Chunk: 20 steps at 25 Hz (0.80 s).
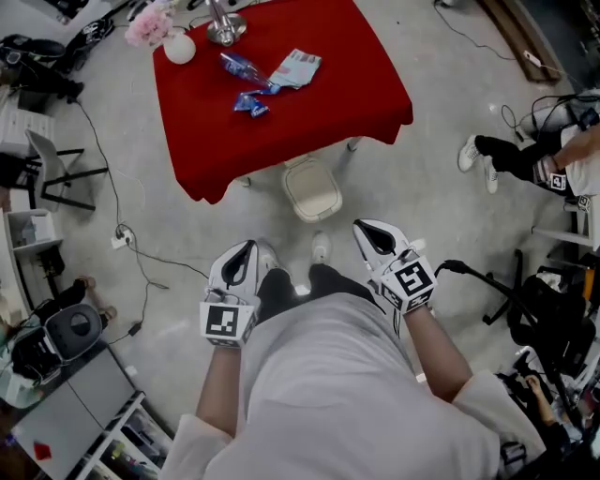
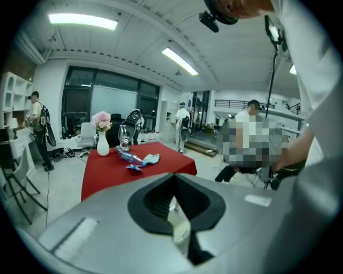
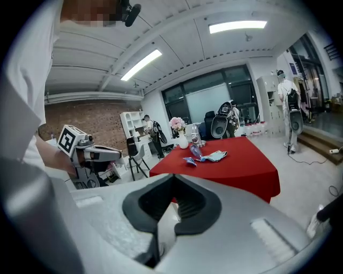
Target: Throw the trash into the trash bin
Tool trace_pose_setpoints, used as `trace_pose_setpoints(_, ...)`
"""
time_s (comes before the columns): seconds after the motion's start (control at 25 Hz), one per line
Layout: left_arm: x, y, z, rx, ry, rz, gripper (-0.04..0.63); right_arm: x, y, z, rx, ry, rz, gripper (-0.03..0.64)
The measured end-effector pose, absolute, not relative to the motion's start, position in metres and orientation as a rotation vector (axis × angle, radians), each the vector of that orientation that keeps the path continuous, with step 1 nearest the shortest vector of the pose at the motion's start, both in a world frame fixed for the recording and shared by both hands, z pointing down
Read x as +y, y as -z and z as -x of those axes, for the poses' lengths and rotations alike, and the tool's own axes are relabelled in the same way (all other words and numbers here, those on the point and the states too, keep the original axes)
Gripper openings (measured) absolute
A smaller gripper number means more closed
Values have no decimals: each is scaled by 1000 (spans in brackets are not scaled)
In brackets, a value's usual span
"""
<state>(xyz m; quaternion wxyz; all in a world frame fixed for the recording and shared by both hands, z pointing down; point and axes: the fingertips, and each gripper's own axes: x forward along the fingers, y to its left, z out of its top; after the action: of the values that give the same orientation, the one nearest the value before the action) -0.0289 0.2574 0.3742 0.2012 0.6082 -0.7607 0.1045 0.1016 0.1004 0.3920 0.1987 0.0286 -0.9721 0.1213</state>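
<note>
The trash lies on a red-clothed table (image 1: 216, 141) ahead of me: a crumpled blue bottle (image 1: 246, 67), a pale blue packet (image 1: 296, 67) and a small blue wrapper (image 1: 251, 103). A white lidded trash bin (image 1: 312, 188) stands on the floor at the table's near edge. My left gripper (image 1: 249, 247) and right gripper (image 1: 367, 229) are held low in front of my body, well short of the table, both shut and empty. The same trash (image 2: 138, 159) shows far off in the left gripper view, beyond the left gripper (image 2: 172, 177). In the right gripper view the trash (image 3: 206, 156) also lies far beyond the right gripper (image 3: 172, 179).
A white vase with pink flowers (image 1: 176, 45) and a metal stand (image 1: 225, 28) sit at the table's far side. Cables and a power strip (image 1: 120, 240) cross the floor at left. A seated person (image 1: 525, 155) and a black chair (image 1: 497, 295) are at right.
</note>
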Motion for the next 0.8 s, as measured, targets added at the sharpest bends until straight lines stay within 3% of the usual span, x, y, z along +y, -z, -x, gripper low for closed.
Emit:
trace_pose_setpoints(0.48, 229, -451, 105, -2070, -336, -1638, 5, 78, -512, -73, -2541, -437, -345, 1)
trace_pose_setpoints(0.8, 209, -546, 109, -1906, -418, -1705, 5, 69, -646, -74, -2389, -480, -376, 0)
